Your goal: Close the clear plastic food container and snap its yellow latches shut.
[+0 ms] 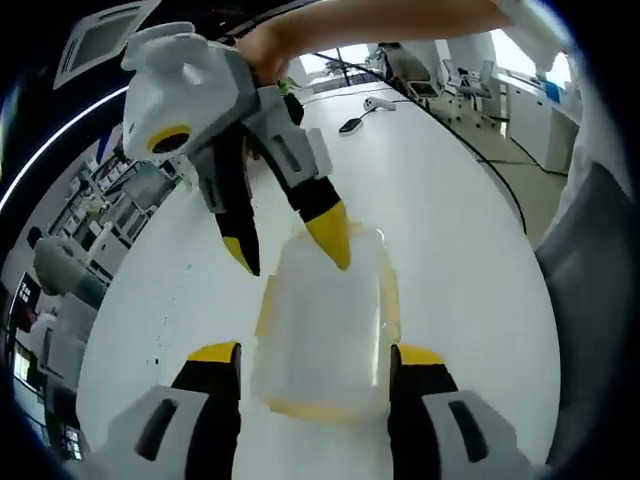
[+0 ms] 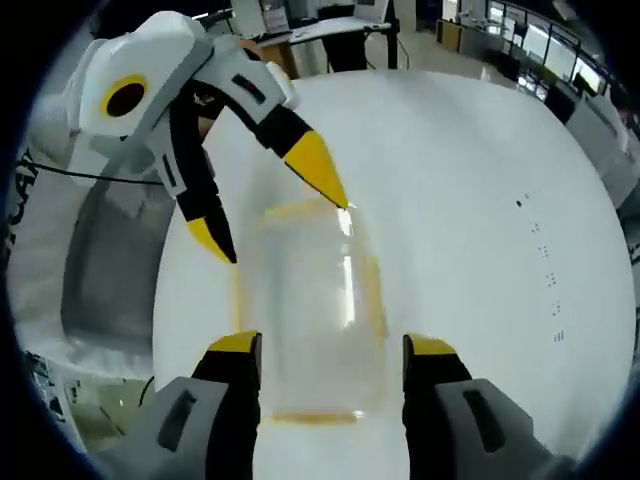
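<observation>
Clear plastic: the food container (image 1: 325, 320) sits flat on the white desk (image 1: 450, 230), lid seemingly down, between the two grippers that face each other over it.
Latches: yellow strips (image 1: 392, 300) run along the container's long sides and its near end; too blurred to say which are snapped home.
Left gripper (image 1: 315, 360): jaws wide apart, straddling the container's near end in the left gripper view, one yellow tip at either side, clamped on nothing.
Right gripper (image 2: 330, 352): same story from the opposite end, jaws apart and flanking the box in the right gripper view.
Contact: in the left gripper view one yellow tip of the right gripper looks to rest at the far edge of the lid; the other tip hangs off to the left, over bare desk.
Step in hand: by my reading, latching one end while the other gripper steadies the box.
Doing it well: brace the container so it cannot skate on the smooth desk, set the pressing tip square on the latch, not on the clear lid, and push straight down until it seats.
</observation>
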`<state>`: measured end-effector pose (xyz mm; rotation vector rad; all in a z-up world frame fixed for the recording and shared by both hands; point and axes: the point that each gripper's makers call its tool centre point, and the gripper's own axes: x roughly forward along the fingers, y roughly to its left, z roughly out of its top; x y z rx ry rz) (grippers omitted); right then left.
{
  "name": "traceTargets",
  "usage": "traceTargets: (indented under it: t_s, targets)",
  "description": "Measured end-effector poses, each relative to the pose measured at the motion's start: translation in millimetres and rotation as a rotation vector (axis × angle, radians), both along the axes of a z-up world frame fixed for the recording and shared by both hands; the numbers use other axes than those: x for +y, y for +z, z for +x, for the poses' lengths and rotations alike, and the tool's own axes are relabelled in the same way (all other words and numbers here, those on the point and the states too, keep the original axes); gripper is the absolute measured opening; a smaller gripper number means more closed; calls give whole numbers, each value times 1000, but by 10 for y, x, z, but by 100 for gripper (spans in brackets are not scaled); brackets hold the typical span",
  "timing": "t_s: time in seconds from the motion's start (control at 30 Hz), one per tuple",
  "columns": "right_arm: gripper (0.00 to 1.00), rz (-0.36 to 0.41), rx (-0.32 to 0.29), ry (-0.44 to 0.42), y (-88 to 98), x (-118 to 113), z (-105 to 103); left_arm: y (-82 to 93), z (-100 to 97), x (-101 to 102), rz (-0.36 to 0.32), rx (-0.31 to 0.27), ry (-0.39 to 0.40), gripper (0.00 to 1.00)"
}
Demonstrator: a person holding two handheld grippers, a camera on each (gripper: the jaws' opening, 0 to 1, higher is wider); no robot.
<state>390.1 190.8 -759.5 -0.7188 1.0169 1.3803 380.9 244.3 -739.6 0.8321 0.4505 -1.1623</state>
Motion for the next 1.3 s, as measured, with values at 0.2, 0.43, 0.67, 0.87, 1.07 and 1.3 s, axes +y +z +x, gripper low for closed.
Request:
traceTargets:
  t_s: [0.2, 0.43, 0.67, 0.87, 1.07, 1.3]
  targets:
    - [65, 16, -27, -1, 19, -83, -57, -11, 57, 48, 5, 59, 11, 74]
    - [73, -9, -44, -4, -98, -235, -151, -159, 61, 68, 55, 105, -7, 87]
    - [79, -11, -48, 5, -193, -249, -198, -307, 11, 1, 81, 141, -41, 89]
    - [79, -28, -65, 21, -271, -270, -209, -416, 40, 15, 113, 150, -45, 88]
    - [73, -40, -73, 25, -336, -243, -191, -485, 10, 123, 136, 161, -49, 77]
    - [71, -38, -75, 27, -346, -216, -209, -499, -36, 160, 140, 174, -49, 72]
